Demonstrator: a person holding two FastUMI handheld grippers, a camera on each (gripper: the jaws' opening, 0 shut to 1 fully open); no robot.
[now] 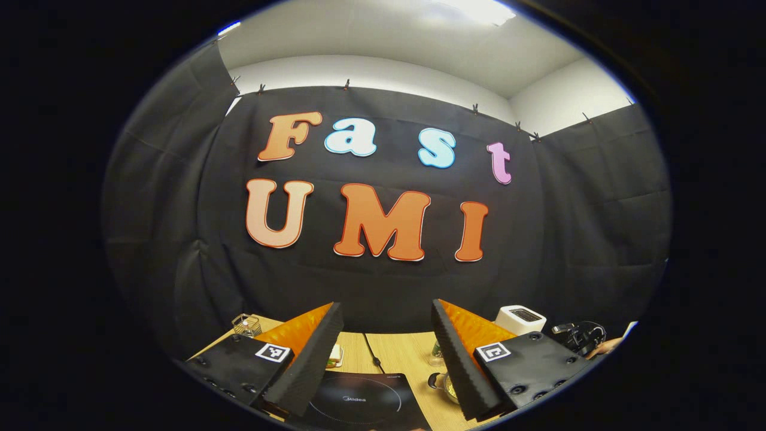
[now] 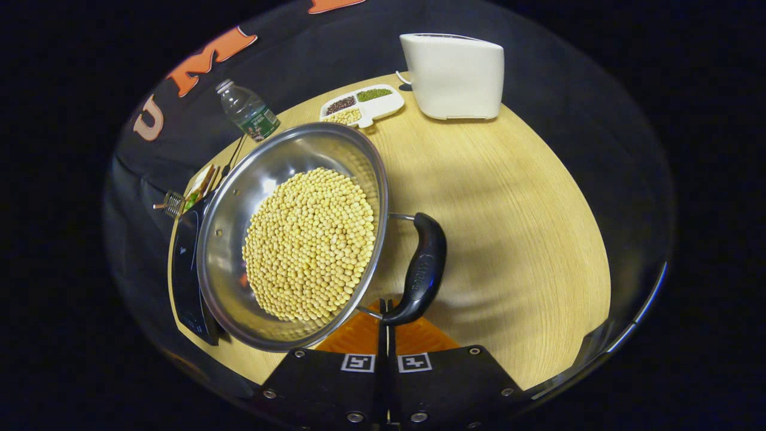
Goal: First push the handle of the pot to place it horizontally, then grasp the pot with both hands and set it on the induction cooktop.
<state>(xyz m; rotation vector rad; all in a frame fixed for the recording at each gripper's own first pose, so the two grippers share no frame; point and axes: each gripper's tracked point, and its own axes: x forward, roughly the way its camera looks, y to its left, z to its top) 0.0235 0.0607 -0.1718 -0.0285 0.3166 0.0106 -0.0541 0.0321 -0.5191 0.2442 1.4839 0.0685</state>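
The right gripper [image 2: 386,317] is clenched, its fingers pressed together with nothing between them, and its tip sits right at the lower end of the pot's handle [image 2: 422,269], touching or nearly so. The pot [image 2: 293,233], steel and heaped with soybeans [image 2: 308,245], lies at 11 o'clock from that gripper in the right gripper view. The handle's long axis runs from about 6 to 12 o'clock along the pot's right flank, so a push on its lower end looks like the way to swing it level. The right gripper is much the nearer to the pot. The left gripper [image 1: 388,332] is released, fingers well apart and holding nothing, raised and facing the booth wall; below it lies the cooktop [image 1: 365,398]. In the right gripper view the cooktop shows at 9 o'clock, its edge under the pot's left side, so the carry should be short. The tabletop [image 2: 508,209] is pale wood, bare to the right of the pot. At the far edge stand a toaster [image 2: 455,75], a divided dish [image 2: 362,105] of beans and a bottle [image 2: 248,114].
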